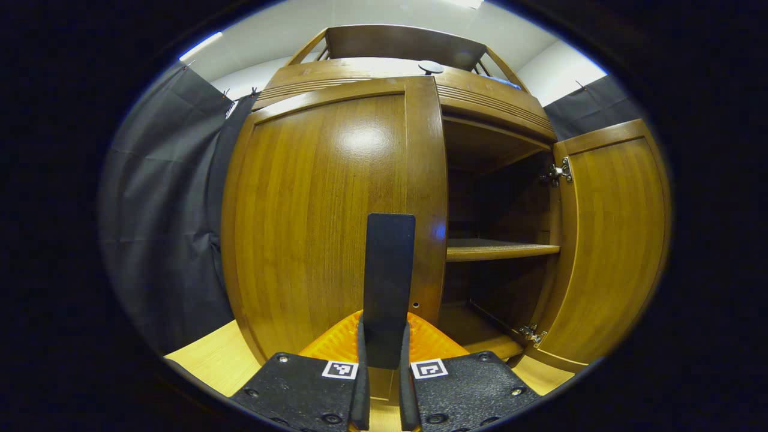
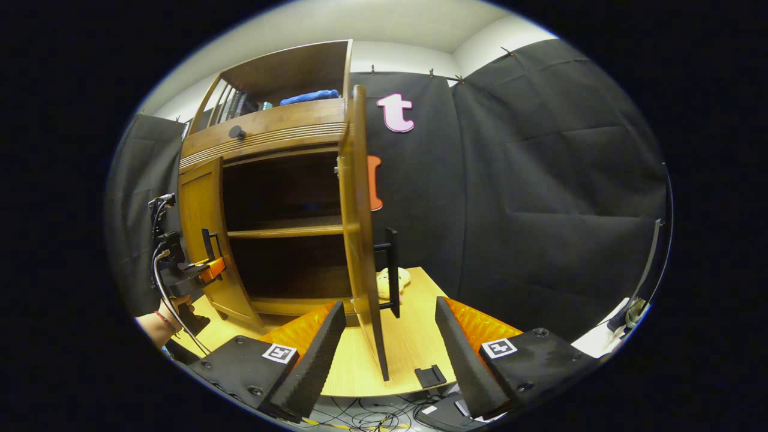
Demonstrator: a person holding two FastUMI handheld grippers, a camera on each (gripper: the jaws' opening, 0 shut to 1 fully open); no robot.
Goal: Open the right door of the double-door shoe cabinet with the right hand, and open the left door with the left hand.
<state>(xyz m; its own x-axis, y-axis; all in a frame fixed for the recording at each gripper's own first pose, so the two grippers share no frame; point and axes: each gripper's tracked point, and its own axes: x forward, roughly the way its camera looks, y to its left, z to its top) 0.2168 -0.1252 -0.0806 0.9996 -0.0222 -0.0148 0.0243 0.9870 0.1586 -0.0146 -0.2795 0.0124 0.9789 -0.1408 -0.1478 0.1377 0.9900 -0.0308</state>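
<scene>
We observed the left tool [image 1: 384, 354] clamped on the left door's upright bar handle [image 1: 389, 282]; that glossy wood-grain left door [image 1: 324, 222] stood closed. The right door [image 2: 359, 240] stood swung outward, edge-on, its vertical bar handle [image 2: 393, 273] between the right tool's [image 2: 390, 330] wide-spread, empty fingers on the surface [image 2: 408, 348].

Cabinet [image 1: 336, 198]: brown wood, visible grain, glossy varnish with a light glare at upper centre of the left gripper view. Hinges [image 1: 558, 174]: bright metal. Door handle [image 2: 392, 270]: matt and dark. Counter [image 2: 408, 348]: pale, smooth wood. Wall [image 2: 540, 198]: matt, creased cloth.
</scene>
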